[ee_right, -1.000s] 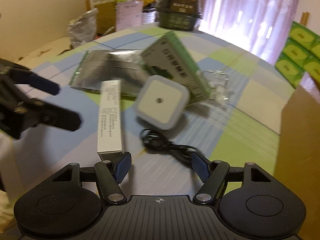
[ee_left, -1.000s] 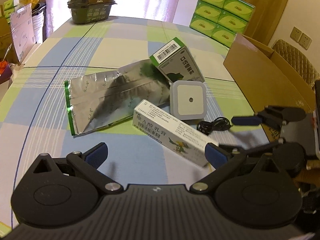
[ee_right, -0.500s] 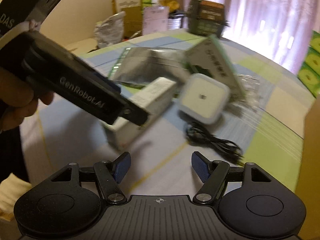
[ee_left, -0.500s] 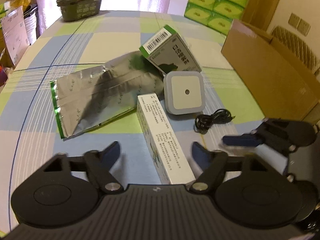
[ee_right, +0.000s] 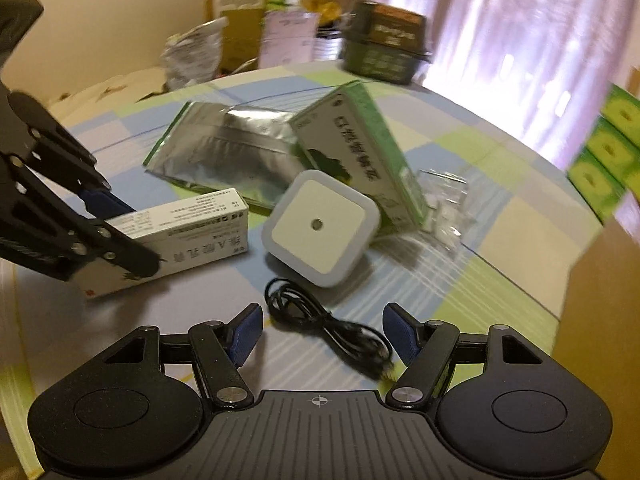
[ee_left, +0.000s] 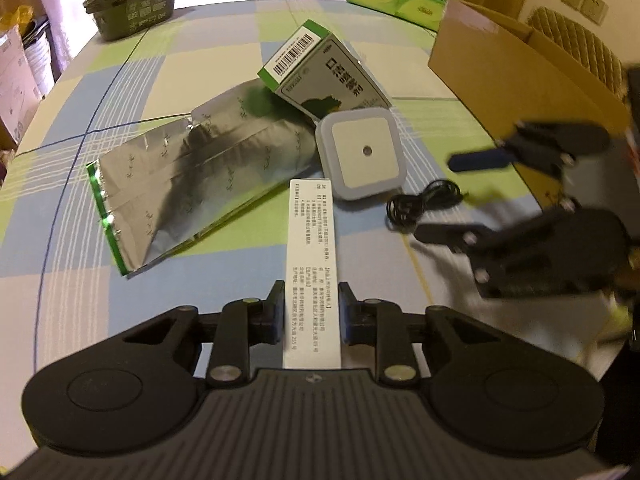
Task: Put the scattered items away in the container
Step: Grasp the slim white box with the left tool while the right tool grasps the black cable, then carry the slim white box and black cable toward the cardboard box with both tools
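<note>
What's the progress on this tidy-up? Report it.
Done: nothing visibly in the brown cardboard box yet. In hand: left gripper clamps the long white carton; open right gripper hovers over the black coiled cable. Left: silver foil pouch, green-edged box, square white night light.

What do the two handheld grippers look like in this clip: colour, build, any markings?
Both look the same build. The left gripper and right gripper have a dark grey ribbed body with a small crosshair mark, two round black discs, black linkage arms with silver pivot screws, and blue pads on the fingers. No cables, hands or sleeves show.
</note>
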A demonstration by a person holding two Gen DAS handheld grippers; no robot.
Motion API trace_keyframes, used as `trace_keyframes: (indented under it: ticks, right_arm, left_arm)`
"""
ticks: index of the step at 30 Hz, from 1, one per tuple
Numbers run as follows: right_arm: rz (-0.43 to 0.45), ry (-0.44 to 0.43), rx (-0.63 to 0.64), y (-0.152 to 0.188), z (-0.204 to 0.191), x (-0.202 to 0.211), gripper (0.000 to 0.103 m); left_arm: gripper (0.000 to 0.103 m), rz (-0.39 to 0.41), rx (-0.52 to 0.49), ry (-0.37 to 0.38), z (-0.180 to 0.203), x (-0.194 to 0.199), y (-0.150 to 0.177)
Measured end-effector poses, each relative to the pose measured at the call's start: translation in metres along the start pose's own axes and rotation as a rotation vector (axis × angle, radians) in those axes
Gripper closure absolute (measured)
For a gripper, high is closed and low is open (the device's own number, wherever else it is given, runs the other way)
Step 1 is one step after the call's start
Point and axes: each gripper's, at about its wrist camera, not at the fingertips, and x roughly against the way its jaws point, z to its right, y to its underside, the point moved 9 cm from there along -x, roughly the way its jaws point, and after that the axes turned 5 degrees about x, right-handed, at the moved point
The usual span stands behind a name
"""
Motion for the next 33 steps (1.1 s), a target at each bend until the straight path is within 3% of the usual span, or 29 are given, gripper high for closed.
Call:
trace_keyframes:
  ticks: [2,3,6,10,14,20,33]
  right_arm:
    - [-0.012,-0.019,0.027,0.001,-0.004,-0.007,0.031]
    - [-0.019,-0.029,0.034,0.003,-0.006,-0.008,0.048]
    - [-0.033,-0.036,0.013,0.008,-0.009,-0.007,0.056]
    - [-0.063,-0.045,-0.107,0.013,-0.009,0.007,0.085]
    - [-0.076,-0.098,-0.223,0.020,-0.016,0.022,0.084]
    - [-0.049,-0.081,-0.165,0.019,-0.026,0.031,0.084]
    - [-0.019,-0.068,-0.167,0.017,-0.025,0.008,0.084]
  left_arm:
    - [0.082,-0.003,-0.021,-0.007,-0.001,0.003,0.003]
    - [0.082,-0.005,-0.031,-0.009,0.000,0.004,0.004]
    - [0.082,-0.008,-0.048,-0.009,0.000,0.006,0.007]
    - [0.081,-0.003,-0.041,-0.006,-0.002,0.008,0.009]
    - [0.067,0.012,-0.033,-0.002,-0.001,0.013,0.007]
    - [0.058,0.019,-0.041,-0.002,0.000,0.015,0.002]
    - [0.053,-0.017,-0.064,0.013,0.004,0.001,0.005]
